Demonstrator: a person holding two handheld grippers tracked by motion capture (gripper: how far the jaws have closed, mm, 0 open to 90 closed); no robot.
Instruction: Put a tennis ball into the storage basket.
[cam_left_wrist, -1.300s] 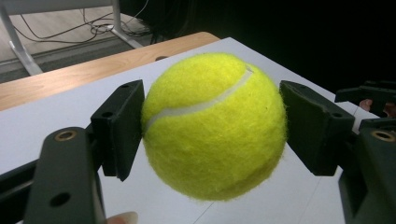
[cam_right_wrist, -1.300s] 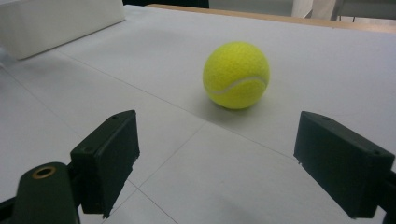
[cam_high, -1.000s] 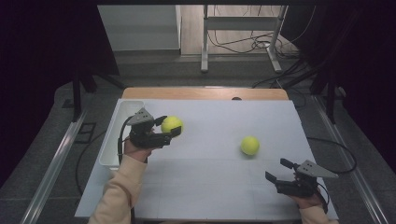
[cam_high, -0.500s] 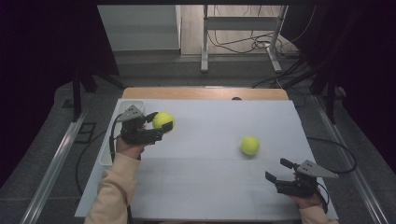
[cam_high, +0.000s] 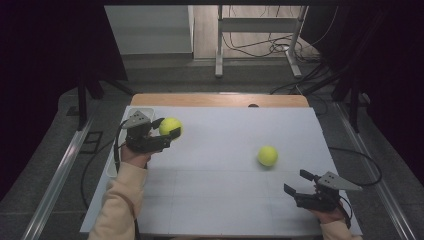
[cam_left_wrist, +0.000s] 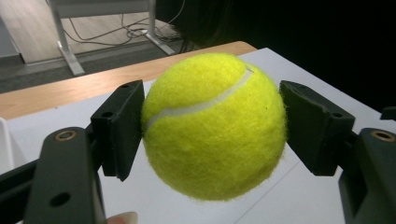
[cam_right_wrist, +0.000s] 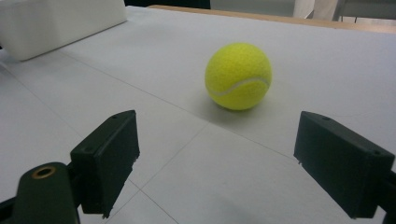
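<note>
Left claw (cam_high: 169, 131) grips 1 tennis ball (cam_high: 170, 126) (right claw (cam_high: 298, 183) gapes).

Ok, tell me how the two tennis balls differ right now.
The held ball sits between the jaws of the left gripper, lifted off the white table; the loose ball rests on that table with nothing touching it. The held ball is at the table's left, near the white bin; the loose one lies right of centre, ahead of the open right gripper. Both are yellow-green, fuzzy, white-seamed and look alike in size.
</note>
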